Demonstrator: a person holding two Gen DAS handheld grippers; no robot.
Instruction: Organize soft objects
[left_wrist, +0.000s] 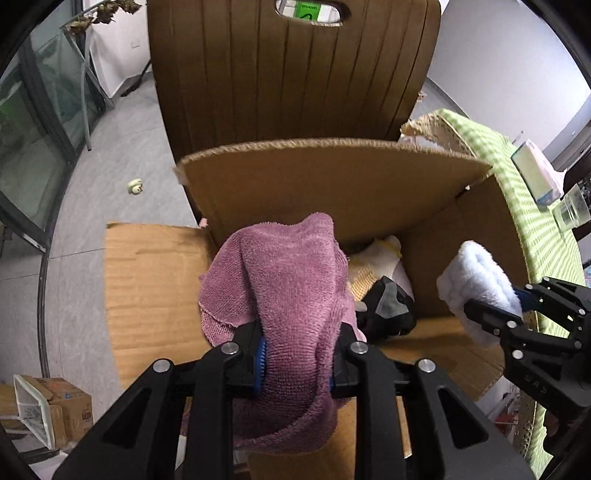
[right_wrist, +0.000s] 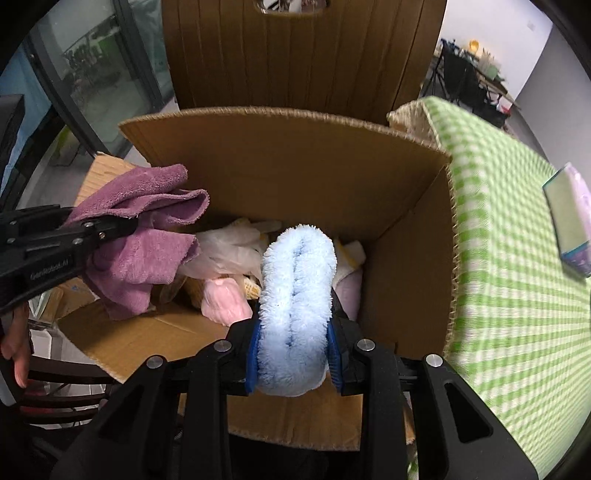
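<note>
A brown slatted chair back (left_wrist: 291, 74) stood beyond a green checked tablecloth (right_wrist: 517, 258), which carried a small packet (right_wrist: 570, 225) and a clear glass (left_wrist: 572, 212). Small cartons (left_wrist: 55, 406) sat on grey floor (left_wrist: 110, 177)

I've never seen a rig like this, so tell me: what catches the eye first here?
Two black grippers hang over an open brown cardboard box. The left gripper clamps a crumpled mauve terry cloth; the right gripper clamps a fluffy pale blue cloth. More soft items already lie in the box, which stands beside a green-checked tablecloth.
</note>
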